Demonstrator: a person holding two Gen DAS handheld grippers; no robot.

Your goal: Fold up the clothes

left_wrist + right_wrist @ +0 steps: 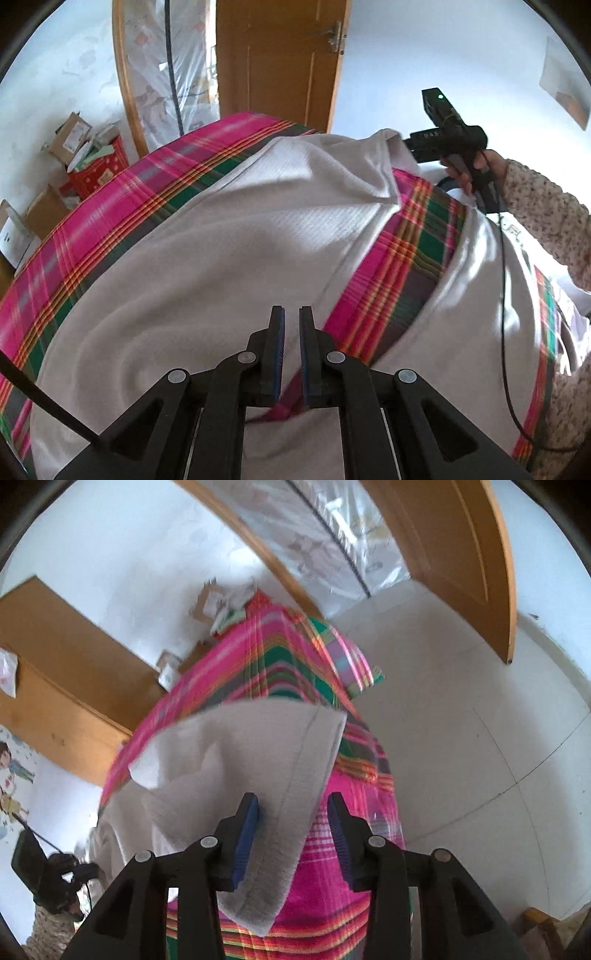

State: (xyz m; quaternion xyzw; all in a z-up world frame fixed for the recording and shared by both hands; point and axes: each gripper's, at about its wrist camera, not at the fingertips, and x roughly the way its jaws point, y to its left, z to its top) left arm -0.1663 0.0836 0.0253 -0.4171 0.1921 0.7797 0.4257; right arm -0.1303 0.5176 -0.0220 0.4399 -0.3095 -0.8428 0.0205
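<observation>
So we've got the white garment [221, 236] spread over the plaid sheet [110, 206] (pink and green). Our left gripper [291, 354] sits nearly closed, pinching a bit of plaid at the garment's near edge. Our right gripper [293, 834] is spread open around a lifted far corner.

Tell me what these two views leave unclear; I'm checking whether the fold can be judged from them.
- Left wrist view: the white garment runs off the bottom edge behind the left tool, so its near hem is hidden.
- Left wrist view: the right tool tips are buried in a lifted fold, so its grip is unseen.
- Right wrist view: motion blur smears the plaid cloth and boxes behind.
- Right wrist view: the garment's lower end is cut off by the right tool's frame.
</observation>
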